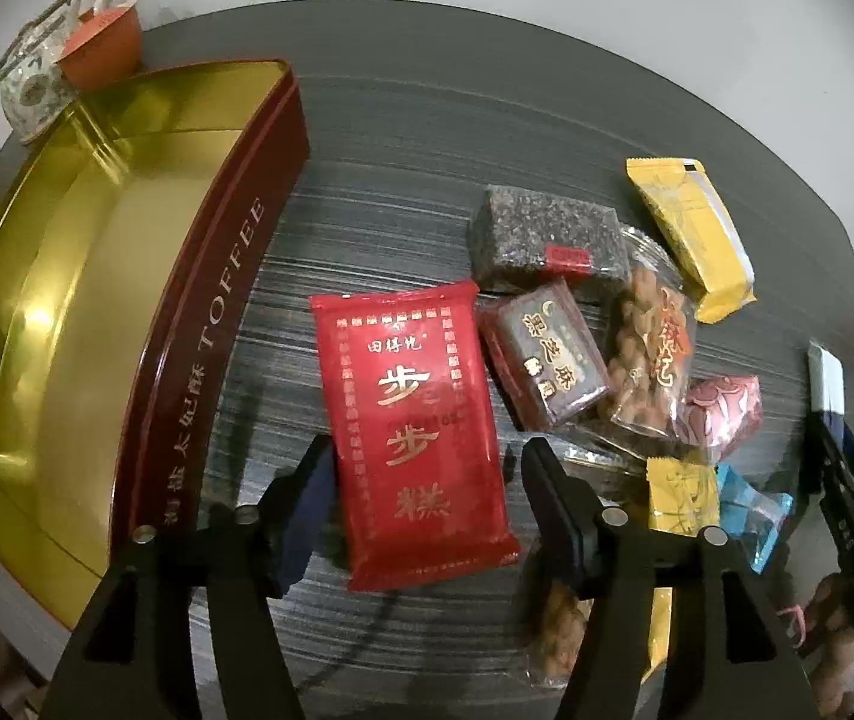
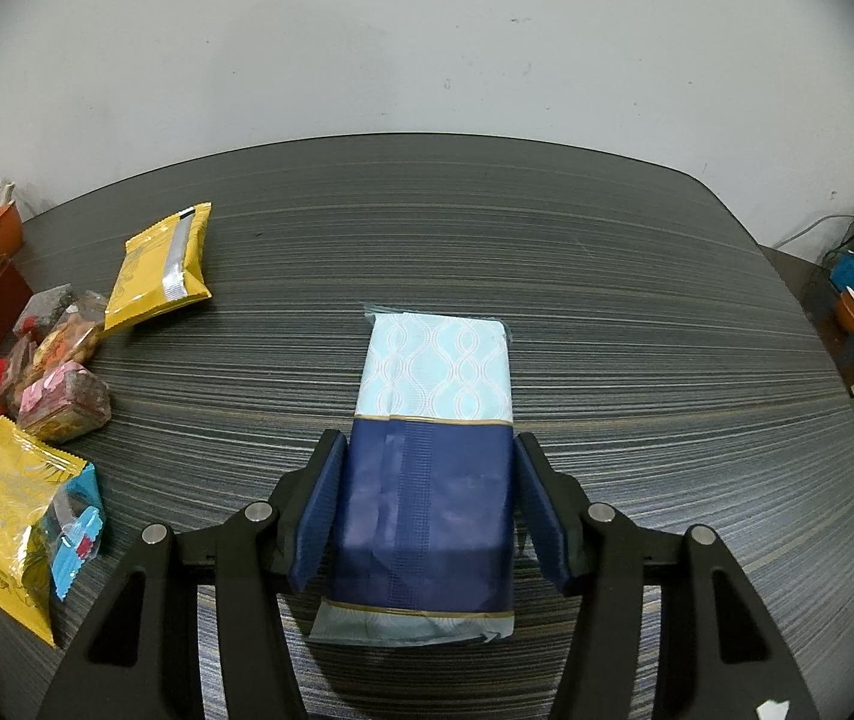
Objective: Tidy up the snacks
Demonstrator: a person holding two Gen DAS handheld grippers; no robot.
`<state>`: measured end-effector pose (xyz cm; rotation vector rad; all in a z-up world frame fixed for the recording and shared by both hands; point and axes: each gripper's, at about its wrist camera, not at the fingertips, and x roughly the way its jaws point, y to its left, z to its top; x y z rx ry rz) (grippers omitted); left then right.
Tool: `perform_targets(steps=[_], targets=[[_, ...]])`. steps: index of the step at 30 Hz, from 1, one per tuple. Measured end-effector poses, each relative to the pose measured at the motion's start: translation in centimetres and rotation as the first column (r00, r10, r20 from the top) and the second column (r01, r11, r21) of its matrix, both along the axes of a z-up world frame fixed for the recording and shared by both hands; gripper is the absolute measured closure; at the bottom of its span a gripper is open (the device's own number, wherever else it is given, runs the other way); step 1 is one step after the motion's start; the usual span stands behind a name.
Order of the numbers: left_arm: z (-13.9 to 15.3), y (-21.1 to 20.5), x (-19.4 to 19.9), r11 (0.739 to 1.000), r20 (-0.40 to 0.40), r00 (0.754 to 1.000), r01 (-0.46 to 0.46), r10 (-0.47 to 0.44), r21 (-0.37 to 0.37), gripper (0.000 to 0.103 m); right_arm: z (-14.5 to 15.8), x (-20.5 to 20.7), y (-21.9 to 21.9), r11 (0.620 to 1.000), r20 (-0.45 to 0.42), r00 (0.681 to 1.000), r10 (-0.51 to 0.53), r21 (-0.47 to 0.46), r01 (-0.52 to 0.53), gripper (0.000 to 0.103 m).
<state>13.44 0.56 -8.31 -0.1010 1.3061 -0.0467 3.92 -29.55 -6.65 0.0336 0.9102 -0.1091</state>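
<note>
Flat red foil snack packet with gold lettering [image 1: 415, 438], lying on the dark striped tabletop [image 1: 427, 138] between the open gold-lined toffee tin with maroon walls [image 1: 211, 312] and a loose heap of smaller wrapped snacks [image 1: 601, 324]. The left gripper [image 1: 421, 480] straddles its near half, jaws open; the left pad sits just at the packet's edge, the right pad stands clear. The packet is judged light, thin and pliable, with a slick film that may slide or buckle; a hold across its narrow width, near mid-length, should carry it level. The right gripper [image 2: 424, 504] brackets a soft tissue pack, dark blue and pale blue [image 2: 433, 450], lying apart on the tabletop; its jaws are open, pads close alongside but not pressing.
</note>
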Motion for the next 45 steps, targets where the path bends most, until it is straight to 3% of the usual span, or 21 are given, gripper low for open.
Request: perform_targets(steps=[3, 5, 8, 9, 12, 13, 24, 29, 36, 40, 45], targets=[[-0.2, -0.5, 0.3, 0.999, 0.022, 1.000, 0.012, -0.013, 0.037, 0.030, 0.0, -0.1, 0.7, 0.999, -0.002, 0.999, 0.053, -0.007, -0.053, 0.044], [-0.6, -1.1, 0.2, 0.996, 0.049, 0.998, 0.027, -0.032, 0.089, 0.030, 0.1, -0.3, 1.6, 0.997, -0.002, 0.998, 0.069, -0.023, -0.069, 0.045], [-0.8, -1.3, 0.2, 0.995, 0.076, 0.996, 0.038, -0.045, 0.093, 0.030, 0.1, -0.4, 1.6, 0.997, -0.002, 0.997, 0.075, -0.018, -0.075, 0.045], [-1.0, -1.4, 0.1, 0.995, 0.080, 0.996, 0.040, -0.048, 0.093, 0.031, 0.1, -0.4, 1.5, 0.997, -0.002, 0.997, 0.075, -0.010, -0.075, 0.045], [-0.4, -1.6, -0.7, 0.993, 0.110, 0.992, 0.055, -0.067, 0.104, 0.053, 0.1, -0.5, 1.7, 0.997, -0.002, 0.997, 0.080, -0.008, -0.080, 0.045], [-0.1, -1.5, -1.0, 0.993, 0.114, 0.991, 0.059, -0.071, 0.107, 0.055, 0.1, -0.5, 1.7, 0.996, -0.002, 0.996, 0.085, -0.009, -0.085, 0.045], [0.7, -0.9, -3.3, 0.992, 0.124, 0.988, 0.087, -0.097, 0.088, 0.058, 0.3, -1.0, 1.8, 0.995, 0.000, 0.995, 0.099, -0.007, -0.099, 0.046], [3.0, -1.0, -4.9, 0.988, 0.161, 0.977, 0.129, -0.141, 0.084, 0.058, 0.3, -1.0, 1.9, 0.995, 0.000, 0.995, 0.099, -0.007, -0.099, 0.046], [8.5, -0.9, -6.7, 0.977, 0.246, 0.947, 0.192, -0.208, 0.088, 0.058, 0.4, -1.0, 1.8, 0.995, -0.001, 0.995, 0.099, -0.007, -0.099, 0.046], [11.0, 0.6, -6.4, 0.976, 0.282, 0.935, 0.191, -0.214, 0.109, 0.058, 0.4, -1.0, 1.8, 0.995, -0.001, 0.995, 0.099, -0.007, -0.099, 0.046], [11.5, 4.3, -5.4, 0.976, 0.284, 0.939, 0.155, -0.194, 0.154, 0.058, 0.4, -1.0, 1.8, 0.995, -0.002, 0.995, 0.099, -0.006, -0.099, 0.046]])
